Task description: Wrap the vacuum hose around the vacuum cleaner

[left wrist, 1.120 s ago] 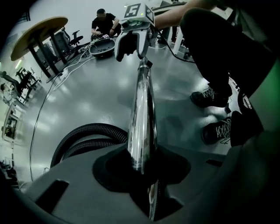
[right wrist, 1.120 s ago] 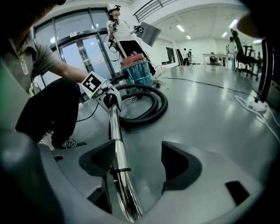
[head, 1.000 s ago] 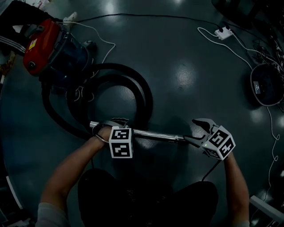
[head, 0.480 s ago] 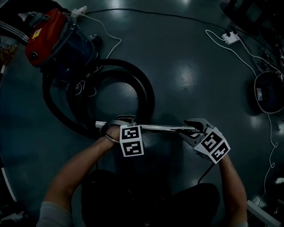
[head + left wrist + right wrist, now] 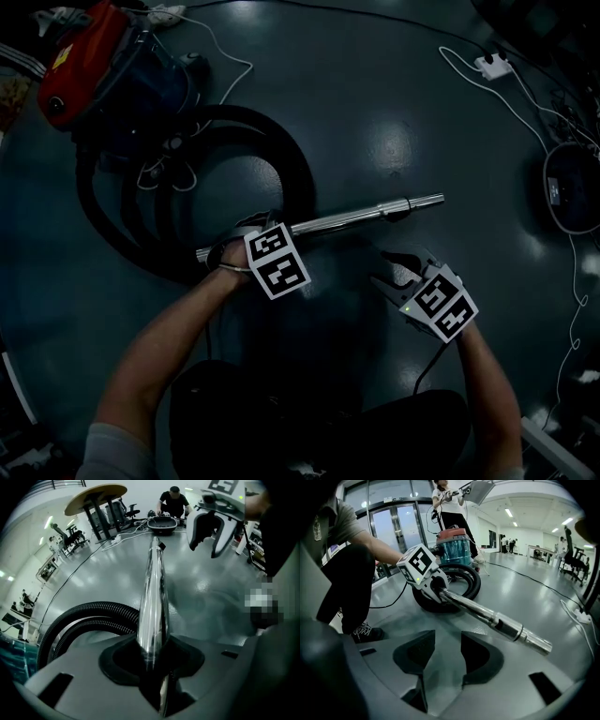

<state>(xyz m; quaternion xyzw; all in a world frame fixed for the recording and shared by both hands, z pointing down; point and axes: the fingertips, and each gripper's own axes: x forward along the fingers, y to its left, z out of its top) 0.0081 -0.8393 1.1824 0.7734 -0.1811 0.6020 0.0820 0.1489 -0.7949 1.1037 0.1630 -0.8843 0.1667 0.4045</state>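
Gripping the chrome wand [image 5: 347, 217] near its hose end, the left tool [image 5: 247, 236] has both jaws pressed against the tube; in the left gripper view the wand [image 5: 152, 597] runs straight out from between the pads of this tool [image 5: 152, 660]. The wand's free end points away from the person's left hand, up and to the right in the head view; whether that tip touches the floor [image 5: 394, 112] cannot be told. Right tool [image 5: 386, 269]: near the wand's free end but apart from it. Its jaws have just been closing, yet they stand apart with only bare floor between them, as the right gripper view confirms [image 5: 445, 641]; the wand [image 5: 487, 613] passes beyond the fingertips, untouched. Black hose [image 5: 302, 178]: lying on the floor in loose loops between the wand and the vacuum cleaner [image 5: 94, 66], not around the machine's body. Same hose visible as ribbed double arc beside the wand in the left gripper view [image 5: 89, 609] and coiled in front of the cleaner in the right gripper view [image 5: 474, 585]. Vacuum cleaner, red top over blue body [image 5: 454, 545], sits on the floor well apart from both tools, beyond the hose loops. A white power strip [image 5: 492, 64] lies well away on the opposite side of the floor.
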